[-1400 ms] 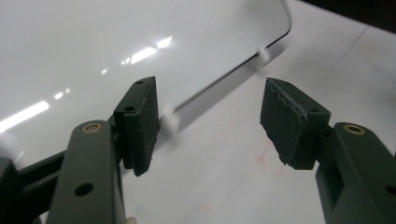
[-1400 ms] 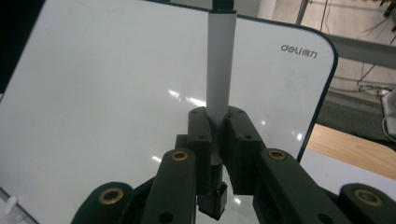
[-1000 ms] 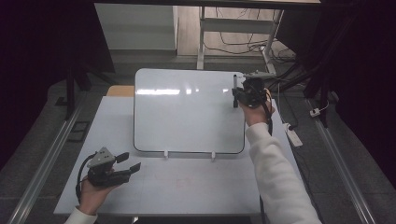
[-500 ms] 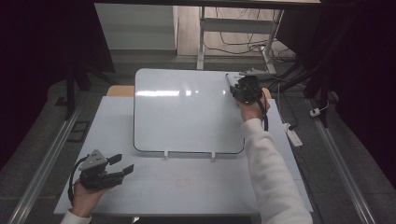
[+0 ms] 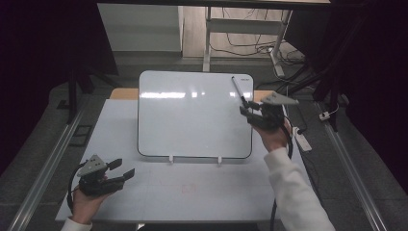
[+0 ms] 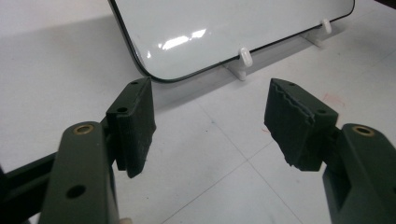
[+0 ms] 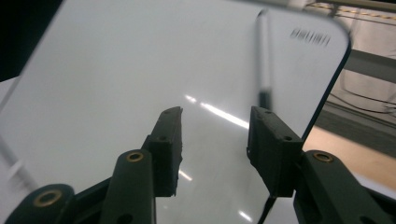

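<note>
A white board (image 5: 195,115) stands tilted on two small white feet (image 5: 171,159) at the middle of the white table (image 5: 144,202). A slim marker (image 5: 237,90) lies against the board's top right corner. My right gripper (image 5: 245,108) is open just below the marker's lower end. In the right gripper view the blurred marker (image 7: 264,60) runs up from above the right jaw, and the open gripper (image 7: 215,116) holds nothing. My left gripper (image 5: 122,171) hovers open over the table's front left. Ahead of the left gripper (image 6: 210,98) are the board's lower corner (image 6: 224,23) and one foot (image 6: 244,58).
A faint red mark (image 5: 188,188) is on the table in front of the board. A white power strip (image 5: 302,139) lies off the table's right edge. Metal rails (image 5: 48,163) run along the floor on both sides, and cables (image 5: 250,48) lie on the floor beyond.
My right gripper has drawn back and down from the board's top right corner, and the marker now shows alone on the board. My left gripper shifted slightly left.
</note>
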